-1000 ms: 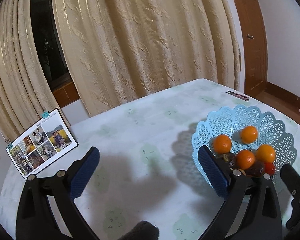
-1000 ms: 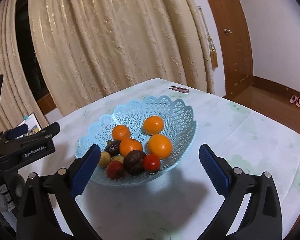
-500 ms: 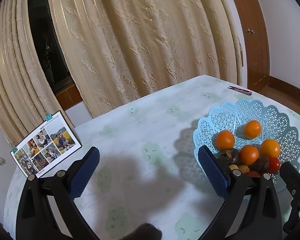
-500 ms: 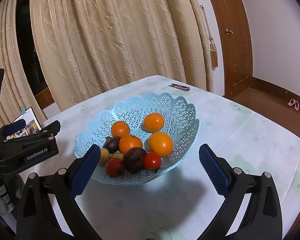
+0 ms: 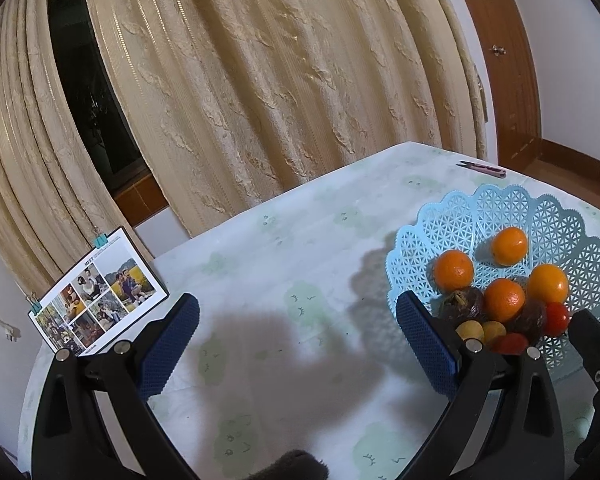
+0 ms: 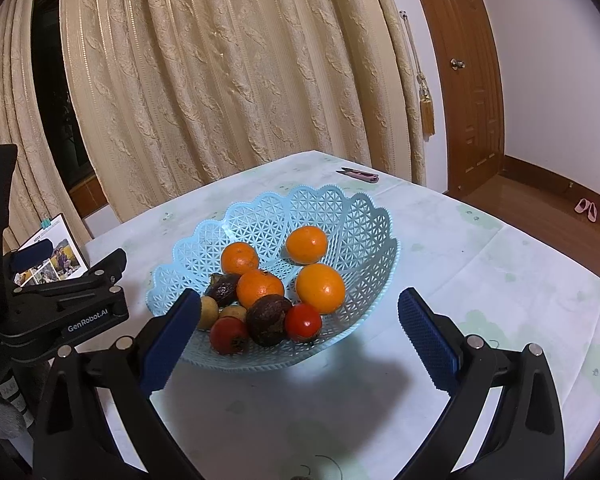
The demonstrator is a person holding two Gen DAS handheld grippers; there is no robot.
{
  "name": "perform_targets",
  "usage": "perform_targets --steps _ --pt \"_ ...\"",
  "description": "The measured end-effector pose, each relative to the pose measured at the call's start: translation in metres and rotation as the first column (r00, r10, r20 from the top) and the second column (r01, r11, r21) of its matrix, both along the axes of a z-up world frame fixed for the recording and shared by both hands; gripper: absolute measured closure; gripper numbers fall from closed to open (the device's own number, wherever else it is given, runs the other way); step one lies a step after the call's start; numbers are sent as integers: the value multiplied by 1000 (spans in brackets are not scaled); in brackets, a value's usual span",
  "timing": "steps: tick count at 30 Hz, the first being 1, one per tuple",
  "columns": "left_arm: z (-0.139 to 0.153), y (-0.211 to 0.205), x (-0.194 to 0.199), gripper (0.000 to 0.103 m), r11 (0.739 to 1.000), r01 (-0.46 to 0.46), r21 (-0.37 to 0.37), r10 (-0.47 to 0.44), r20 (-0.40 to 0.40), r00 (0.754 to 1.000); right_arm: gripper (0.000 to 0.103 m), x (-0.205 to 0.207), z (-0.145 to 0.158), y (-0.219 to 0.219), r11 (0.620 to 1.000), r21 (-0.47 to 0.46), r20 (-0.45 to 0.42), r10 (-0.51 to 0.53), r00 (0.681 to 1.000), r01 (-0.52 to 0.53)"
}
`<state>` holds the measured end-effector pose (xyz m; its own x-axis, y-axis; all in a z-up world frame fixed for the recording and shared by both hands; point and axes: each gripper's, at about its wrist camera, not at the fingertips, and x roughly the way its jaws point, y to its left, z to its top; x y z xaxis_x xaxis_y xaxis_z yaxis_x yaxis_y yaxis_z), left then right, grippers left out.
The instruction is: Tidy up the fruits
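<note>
"GenRobot.AI" on the left gripper [image 6: 76, 276]; "MEET" heading on the photo card [image 5: 100, 290].

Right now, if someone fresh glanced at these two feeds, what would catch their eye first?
The light blue lattice basket in the middle of the table, heaped with four oranges, dark fruits and red ones. Next, the photo calendar standing at the table's far left edge before the beige curtain. Both the left gripper and right gripper hang open and empty.
</note>
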<state>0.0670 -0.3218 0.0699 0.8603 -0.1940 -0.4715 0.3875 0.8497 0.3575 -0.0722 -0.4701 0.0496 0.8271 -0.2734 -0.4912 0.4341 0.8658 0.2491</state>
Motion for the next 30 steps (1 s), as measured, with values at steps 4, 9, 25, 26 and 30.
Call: perform_targets --steps 4,9,25,26,30 --pt "0 0 1 5 1000 -5 2 5 0 1000 3 0 0 0 1000 1 -1 0 1000 0" --pt "-1 0 1 5 1000 -7 6 7 -2 1000 3 -1 0 0 1000 -1 -1 1 1000 -1" --pt "2 0 -2 5 1000 -18 12 18 11 1000 3 -1 -1 -1 1000 -2 -6 4 1000 -4" --pt "2 1 -1 5 1000 -20 11 20 8 1000 3 -1 -1 -1 1000 -2 -6 5 1000 -5" --pt "2 8 1 5 999 -31 8 32 -11 999 3 -1 -1 -2 1000 -4 -5 5 1000 -5"
